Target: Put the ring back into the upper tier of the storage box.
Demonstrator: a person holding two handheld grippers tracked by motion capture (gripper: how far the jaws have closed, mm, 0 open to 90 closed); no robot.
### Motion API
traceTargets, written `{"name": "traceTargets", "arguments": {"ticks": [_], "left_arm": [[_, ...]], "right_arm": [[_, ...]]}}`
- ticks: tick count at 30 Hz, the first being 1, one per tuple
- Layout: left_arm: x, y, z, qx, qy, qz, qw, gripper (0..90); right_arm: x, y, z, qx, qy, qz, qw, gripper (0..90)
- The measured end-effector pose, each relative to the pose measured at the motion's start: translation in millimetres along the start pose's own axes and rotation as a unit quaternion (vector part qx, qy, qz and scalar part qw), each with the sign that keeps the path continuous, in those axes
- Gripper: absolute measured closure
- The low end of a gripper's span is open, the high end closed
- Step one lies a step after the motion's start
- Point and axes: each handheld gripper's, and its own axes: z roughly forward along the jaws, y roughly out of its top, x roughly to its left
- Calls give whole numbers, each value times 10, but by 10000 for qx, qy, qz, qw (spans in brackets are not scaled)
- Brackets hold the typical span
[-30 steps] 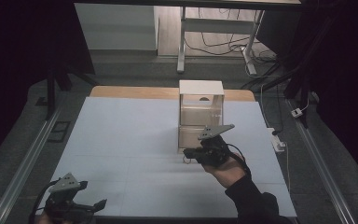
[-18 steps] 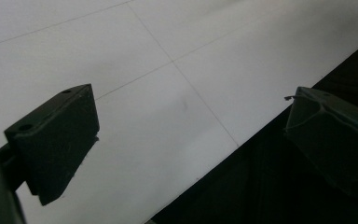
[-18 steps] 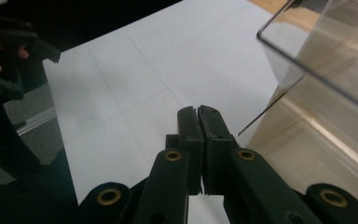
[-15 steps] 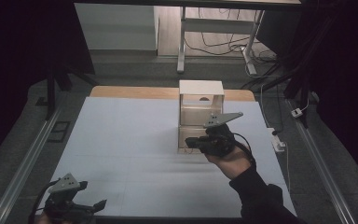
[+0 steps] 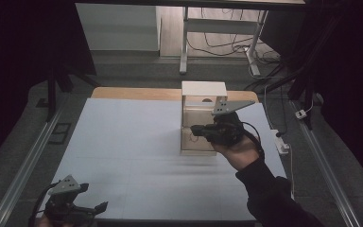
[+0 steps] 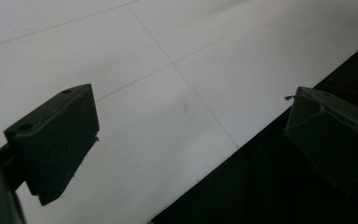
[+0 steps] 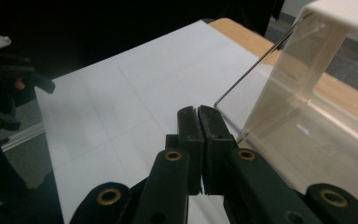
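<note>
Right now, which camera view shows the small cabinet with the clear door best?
The high view: the whole cabinet stands there on the white table, behind the right gripper. The right gripper view gives a close look at its clear door and wire handle, but cuts off the rest.

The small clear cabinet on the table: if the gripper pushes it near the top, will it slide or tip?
The cabinet stands taller than it is wide, so a high push would probably tip it. Its clear thin walls suggest light plastic, likely easy to shift on the smooth white table cover. The thin wire handle may flex.
</note>
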Motion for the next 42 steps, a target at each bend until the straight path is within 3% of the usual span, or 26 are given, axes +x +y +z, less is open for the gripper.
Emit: {"name": "traceTargets", "arguments": {"ticks": [18, 24, 33, 42], "left_arm": [[-4, 0, 5, 10, 7, 12, 10000, 26], [-2, -1, 4, 5, 7, 1, 10000, 26], [1, -1, 2, 9, -1, -7, 10000, 26], [2, -3, 2, 8, -12, -6, 10000, 26]], "right_arm": [[-244, 326, 71, -143, -423, 52, 9990, 884], [-300, 352, 160, -89, -523, 95, 9985, 883], [-451, 358, 334, -61, -651, 374, 9972, 883], [-507, 357, 468, 96, -865, 360, 9956, 883]]}}
